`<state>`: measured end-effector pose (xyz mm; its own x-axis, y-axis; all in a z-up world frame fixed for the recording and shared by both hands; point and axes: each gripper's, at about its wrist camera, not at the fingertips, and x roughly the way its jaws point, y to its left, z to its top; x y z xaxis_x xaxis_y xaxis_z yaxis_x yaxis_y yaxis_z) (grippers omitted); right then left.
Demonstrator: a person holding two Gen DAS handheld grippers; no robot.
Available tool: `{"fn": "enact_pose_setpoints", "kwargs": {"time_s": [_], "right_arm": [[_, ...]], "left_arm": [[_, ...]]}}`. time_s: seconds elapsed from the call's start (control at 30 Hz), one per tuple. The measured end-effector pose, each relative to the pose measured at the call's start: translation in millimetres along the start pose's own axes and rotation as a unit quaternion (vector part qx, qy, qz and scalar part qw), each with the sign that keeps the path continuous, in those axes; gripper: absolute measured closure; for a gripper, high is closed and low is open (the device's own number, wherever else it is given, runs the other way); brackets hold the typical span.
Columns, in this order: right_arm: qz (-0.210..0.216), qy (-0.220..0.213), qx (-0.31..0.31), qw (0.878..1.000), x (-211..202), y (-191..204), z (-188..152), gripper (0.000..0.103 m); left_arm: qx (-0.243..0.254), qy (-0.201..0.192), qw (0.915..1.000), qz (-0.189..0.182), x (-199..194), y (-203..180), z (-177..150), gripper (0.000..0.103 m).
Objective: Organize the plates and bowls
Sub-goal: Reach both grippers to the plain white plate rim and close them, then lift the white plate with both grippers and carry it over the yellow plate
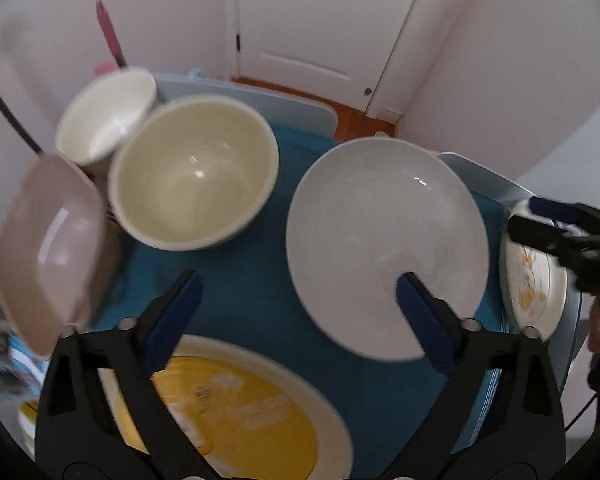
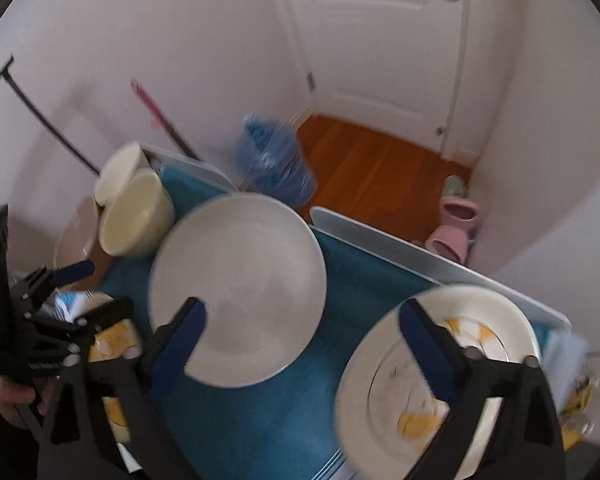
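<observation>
A plain white plate [image 1: 384,240] [image 2: 240,284] lies mid-table on a blue cloth [image 1: 252,280]. A yellow-centred plate [image 1: 240,412] lies near the front left. A white plate with yellow flowers [image 1: 534,276] [image 2: 432,380] lies at the right. A cream bowl [image 1: 192,172] [image 2: 136,216], a white bowl [image 1: 104,114] [image 2: 118,172] and a pinkish bowl [image 1: 52,256] stand at the left. My left gripper [image 1: 296,300] [image 2: 88,284] is open and empty above the cloth. My right gripper [image 2: 300,320] [image 1: 532,216] is open and empty, its right finger over the flowered plate.
The table [image 2: 380,236] ends at a pale rim at the back. Beyond it are a wooden floor [image 2: 380,168], a blue bag [image 2: 276,160], pink slippers [image 2: 456,220] and a white door [image 1: 320,20]. A pink-handled tool [image 1: 110,36] leans at the left wall.
</observation>
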<state>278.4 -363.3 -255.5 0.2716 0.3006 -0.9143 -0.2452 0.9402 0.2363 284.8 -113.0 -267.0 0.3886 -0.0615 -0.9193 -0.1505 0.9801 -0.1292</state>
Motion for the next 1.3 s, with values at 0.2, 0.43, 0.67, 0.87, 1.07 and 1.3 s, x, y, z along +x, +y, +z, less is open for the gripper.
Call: {"fn": "enact_pose_setpoints", "kwargs": {"time_s": [0.2, 0.43, 0.67, 0.87, 1.07, 1.3], "right_arm": [[0.027, 0.050, -0.049, 0.997, 55.7, -10.8, 6.9, 0.047], [0.048, 0.065, -0.078, 0.994, 74.0, -12.9, 8.9, 0.069], [0.066, 0.074, -0.091, 0.991, 74.5, -11.0, 6.0, 0.085], [0.072, 0.066, -0.087, 0.991, 74.2, -12.8, 3.9, 0.086], [0.073, 0.054, -0.087, 0.992, 71.6, -14.6, -0.6, 0.087], [0.069, 0.045, -0.082, 0.993, 63.5, -14.2, -2.3, 0.087]], "left_arm": [[-0.007, 0.028, 0.9993, 0.023, 36.1, -0.2, -4.1, 0.037], [-0.019, 0.029, 0.9991, 0.026, 45.4, 4.3, -0.4, 0.053], [-0.017, 0.028, 0.9994, 0.008, 43.0, 6.6, 0.1, 0.080], [-0.016, 0.026, 0.9994, 0.015, 42.7, -2.6, 1.4, 0.082], [-0.008, 0.016, 0.9996, 0.023, 38.3, -9.5, 1.4, 0.083], [-0.001, 0.003, 0.9996, 0.029, 26.3, -19.2, -0.5, 0.084]]}}
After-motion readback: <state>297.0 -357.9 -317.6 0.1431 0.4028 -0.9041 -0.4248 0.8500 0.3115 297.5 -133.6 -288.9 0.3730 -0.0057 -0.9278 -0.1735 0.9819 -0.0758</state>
